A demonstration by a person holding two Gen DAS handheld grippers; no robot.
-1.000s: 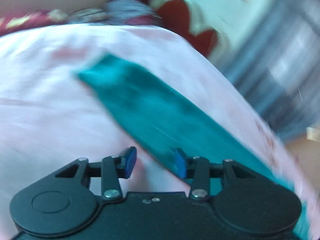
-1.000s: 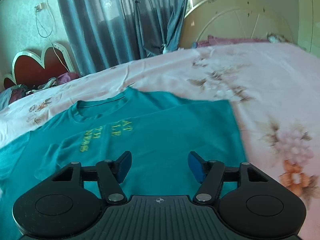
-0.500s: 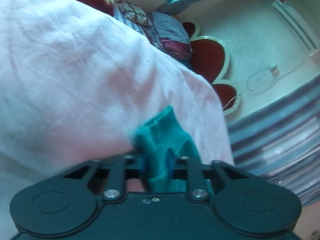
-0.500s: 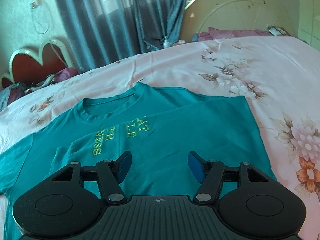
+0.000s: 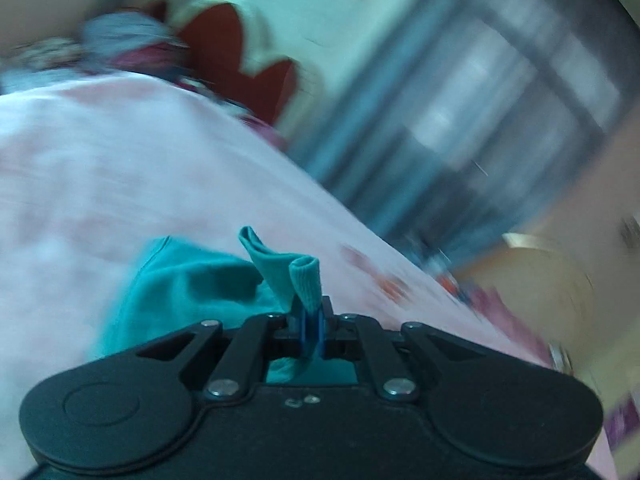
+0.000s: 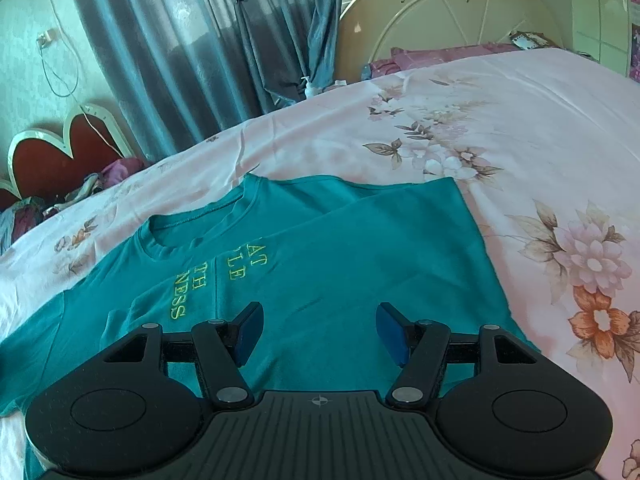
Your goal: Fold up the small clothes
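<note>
A teal T-shirt (image 6: 320,264) with yellow lettering lies on the pink floral bedsheet (image 6: 520,128), its right side folded over the chest. My right gripper (image 6: 318,330) hovers just above the shirt's lower part, open, with nothing between its blue pads. In the blurred left wrist view my left gripper (image 5: 310,326) is shut on a bunched edge of the teal T-shirt (image 5: 296,276), lifted off the sheet, and more of the cloth (image 5: 188,284) trails to the left beneath it. Which edge of the shirt it holds I cannot tell.
A red heart-shaped headboard (image 6: 60,156) with piled clothes (image 6: 48,204) stands at the far left. Grey-blue curtains (image 6: 208,40) hang behind the bed. A cream round headboard (image 6: 448,12) and a purple pillow (image 6: 436,56) stand at the back right.
My left gripper closed on the shirt's edge, then lifted it and swung, so its view turned and blurred. The right gripper stayed open over the shirt, almost still.
</note>
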